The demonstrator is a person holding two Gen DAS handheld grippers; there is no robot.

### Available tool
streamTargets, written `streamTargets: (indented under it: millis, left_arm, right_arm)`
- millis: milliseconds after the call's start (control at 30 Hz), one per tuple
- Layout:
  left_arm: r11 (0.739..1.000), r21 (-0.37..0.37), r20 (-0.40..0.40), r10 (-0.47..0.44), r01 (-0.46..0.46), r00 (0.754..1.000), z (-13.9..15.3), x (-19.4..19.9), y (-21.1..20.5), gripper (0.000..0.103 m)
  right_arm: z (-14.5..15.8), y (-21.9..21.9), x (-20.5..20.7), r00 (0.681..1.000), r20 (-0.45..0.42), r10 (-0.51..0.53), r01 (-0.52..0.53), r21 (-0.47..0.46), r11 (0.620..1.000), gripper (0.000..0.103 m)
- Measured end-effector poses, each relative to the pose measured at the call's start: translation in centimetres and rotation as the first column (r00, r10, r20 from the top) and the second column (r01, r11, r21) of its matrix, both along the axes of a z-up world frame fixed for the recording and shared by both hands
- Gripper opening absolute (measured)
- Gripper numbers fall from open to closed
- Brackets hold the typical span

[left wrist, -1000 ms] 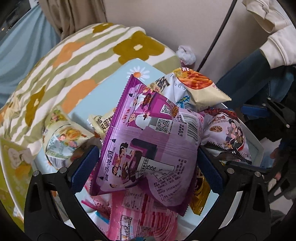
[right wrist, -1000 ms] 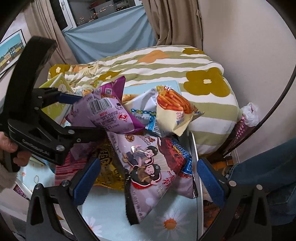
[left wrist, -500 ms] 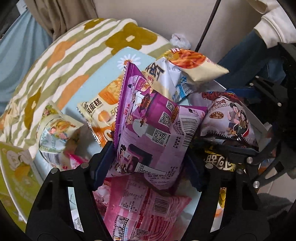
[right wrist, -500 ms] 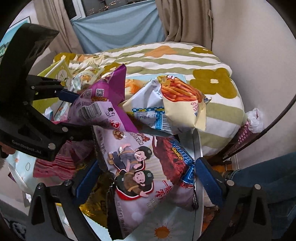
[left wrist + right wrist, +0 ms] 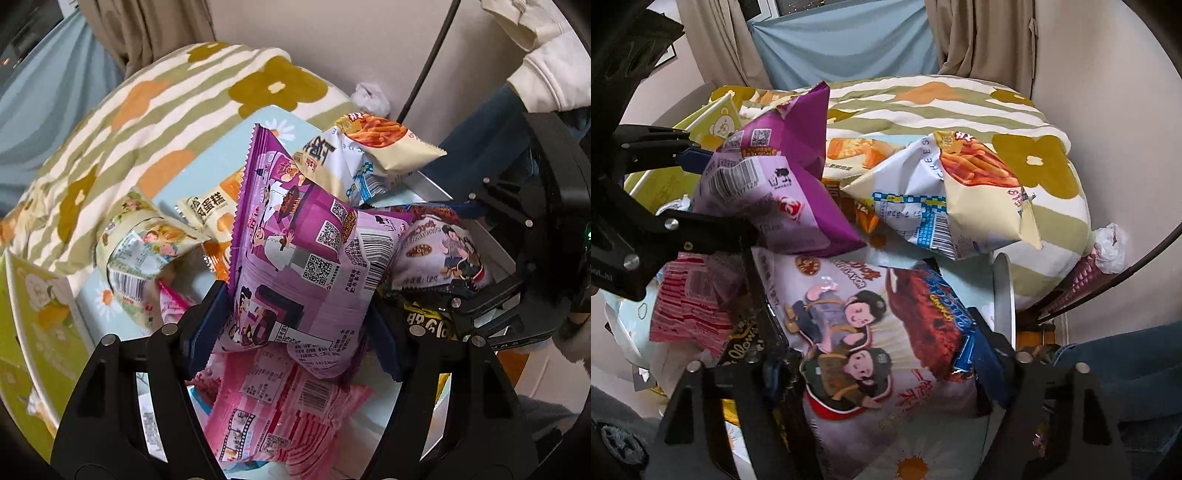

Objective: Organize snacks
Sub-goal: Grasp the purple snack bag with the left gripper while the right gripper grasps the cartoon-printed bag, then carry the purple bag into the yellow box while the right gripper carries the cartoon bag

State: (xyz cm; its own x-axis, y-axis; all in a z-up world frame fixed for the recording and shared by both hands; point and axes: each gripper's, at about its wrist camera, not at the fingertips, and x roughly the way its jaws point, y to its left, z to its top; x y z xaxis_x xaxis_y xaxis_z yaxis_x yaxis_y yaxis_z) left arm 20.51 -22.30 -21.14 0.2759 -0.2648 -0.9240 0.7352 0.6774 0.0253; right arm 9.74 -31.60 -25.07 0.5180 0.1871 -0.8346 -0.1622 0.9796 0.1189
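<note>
- Now the left tongs [image 5: 295, 328] have closed from wide open onto the purple snack bag [image 5: 306, 258], lifted over the pile.
- Meanwhile the right tongs [image 5: 882, 365] have narrowed around the lilac cartoon bag [image 5: 864, 332]; both grasps look ready for sorting.

The left hand-held gripper [image 5: 295, 325] has its two blue-padded fingers pressed against both sides of a purple snack bag [image 5: 306, 258], while the right hand-held gripper [image 5: 882, 362] likewise squeezes a pale lilac snack bag [image 5: 864, 332] between its fingers.
</note>
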Motion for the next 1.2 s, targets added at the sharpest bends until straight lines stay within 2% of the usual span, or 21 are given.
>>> streamTargets:
  millis: [100, 400, 600, 767, 967, 1067, 1200]
  left_arm:
    - [1.0, -0.006, 0.002, 0.012, -0.012, 1.0, 0.3, -0.1, 0.3, 0.071]
    - [0.996, -0.057, 0.025, 0.073, -0.072, 0.997, 2.9, -0.3, 1.7, 0.071]
    - [0.988, -0.093, 0.058, 0.125, -0.119, 0.99, 5.4, -0.9, 2.7, 0.071]
    - [0.972, -0.142, 0.091, 0.204, -0.19, 0.975, 8.4, -1.4, 4.4, 0.071]
    - [0.929, -0.182, 0.148, 0.349, -0.322, 0.925, 11.7, -1.7, 8.5, 0.071]
    - [0.898, -0.198, 0.165, 0.426, -0.393, 0.89, 12.8, -1.6, 11.6, 0.071]
    - [0.846, -0.216, 0.174, 0.524, -0.487, 0.834, 14.1, -1.3, 16.9, 0.071]
  right_arm:
    - [0.0, 0.1, -0.2, 1.0, -0.007, -0.002, 0.002, 0.004, 1.0, 0.07]
    - [1.8, -0.2, -0.6, 1.0, 0.01, -0.012, 0.012, 0.038, 0.999, 0.07]
    - [4.1, 0.2, -1.3, 0.999, 0.031, 0.012, -0.014, 0.054, 0.998, 0.07]
    - [6.8, 0.8, -1.5, 0.997, 0.056, 0.051, -0.055, 0.071, 0.996, 0.07]
    - [10.8, 3.3, -0.3, 0.979, 0.133, 0.157, -0.163, 0.04, 0.986, 0.07]
    - [12.5, 5.3, 0.8, 0.961, 0.175, 0.216, -0.224, 0.026, 0.974, 0.07]
    - [14.9, 8.8, 2.6, 0.939, 0.217, 0.268, -0.289, 0.071, 0.955, 0.07]
